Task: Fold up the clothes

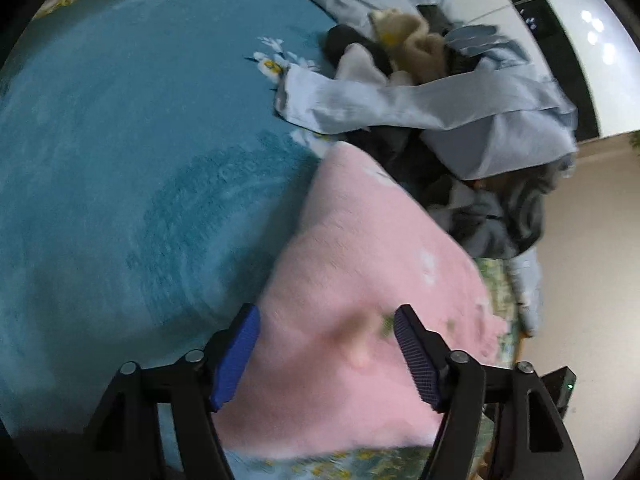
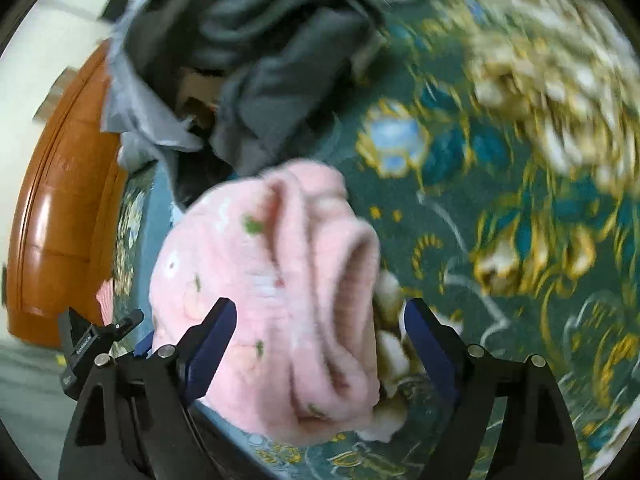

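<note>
The pink fleece garment (image 1: 360,280) served as the reference for all positions. It lay on a teal bedspread (image 1: 120,160) with a floral border.

Left wrist view, from left to right:
1. Bare teal bedspread extended left of the garment.
2. The left gripper (image 1: 326,354) stood over the garment's near portion with its 2 jaws spread wide. The left blue pad sat at the garment's left edge, and the right pad sat above the fabric further right. Pink fabric filled the gap between the pads. Contact between the pads and the fabric could not be confirmed because of blur.
3. A pile of grey and pale blue clothes (image 1: 460,100) lay beyond the garment's far right edge, touching it.

Right wrist view, from left to right:
1. A brown wooden bed frame (image 2: 60,200) stood left of the garment, with the other gripper's black body just in front of it.
2. The right gripper (image 2: 320,344) had its 2 jaws spread wide. A bunched fold of the garment (image 2: 272,280) lay between them. The left pad touched or nearly touched the fold. The right pad stood clear of it.
3. A dark grey garment (image 2: 260,60) lay beyond the pink fold.
4. The floral border ran to the right of the fold.
</note>
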A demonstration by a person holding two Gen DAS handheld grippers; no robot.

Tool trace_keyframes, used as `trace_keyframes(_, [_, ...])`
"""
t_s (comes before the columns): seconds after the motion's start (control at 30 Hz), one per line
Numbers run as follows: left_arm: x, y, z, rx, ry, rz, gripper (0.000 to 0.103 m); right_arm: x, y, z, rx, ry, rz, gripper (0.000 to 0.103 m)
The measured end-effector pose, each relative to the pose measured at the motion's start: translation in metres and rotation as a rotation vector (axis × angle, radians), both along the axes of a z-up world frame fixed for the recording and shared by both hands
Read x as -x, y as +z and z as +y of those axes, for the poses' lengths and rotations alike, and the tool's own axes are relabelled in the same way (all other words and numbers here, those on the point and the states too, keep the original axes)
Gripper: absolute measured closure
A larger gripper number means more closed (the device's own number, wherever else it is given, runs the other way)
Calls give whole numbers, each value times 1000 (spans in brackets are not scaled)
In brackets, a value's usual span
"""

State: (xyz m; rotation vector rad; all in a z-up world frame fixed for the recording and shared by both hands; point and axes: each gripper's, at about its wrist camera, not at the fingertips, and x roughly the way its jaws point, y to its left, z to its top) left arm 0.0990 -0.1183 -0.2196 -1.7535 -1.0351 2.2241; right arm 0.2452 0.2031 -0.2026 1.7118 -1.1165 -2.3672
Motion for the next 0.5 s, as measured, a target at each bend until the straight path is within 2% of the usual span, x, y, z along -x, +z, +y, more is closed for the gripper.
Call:
trace_keyframes(0.1, [9, -19, -1, -76, -8, -44, 20, 7, -21, -6, 87, -13, -38, 16])
trace_keyframes(0.2, [15, -29, 2, -136, -17, -44, 16, 19, -35, -15, 67, 43, -29, 16])
trace_keyframes(0.3, [20, -32, 13, -144, -63, -33, 9, 28, -54, -20, 68, 91, -41, 14])
trace_keyframes(0.33, [22, -33, 16, -143, -76, -34, 8, 29, -58, -20, 83, 93, -38, 10])
trace_keyframes(0.5, [27, -48, 23, -147, -66, -69, 7, 28, -62, -17, 117, 91, -33, 9])
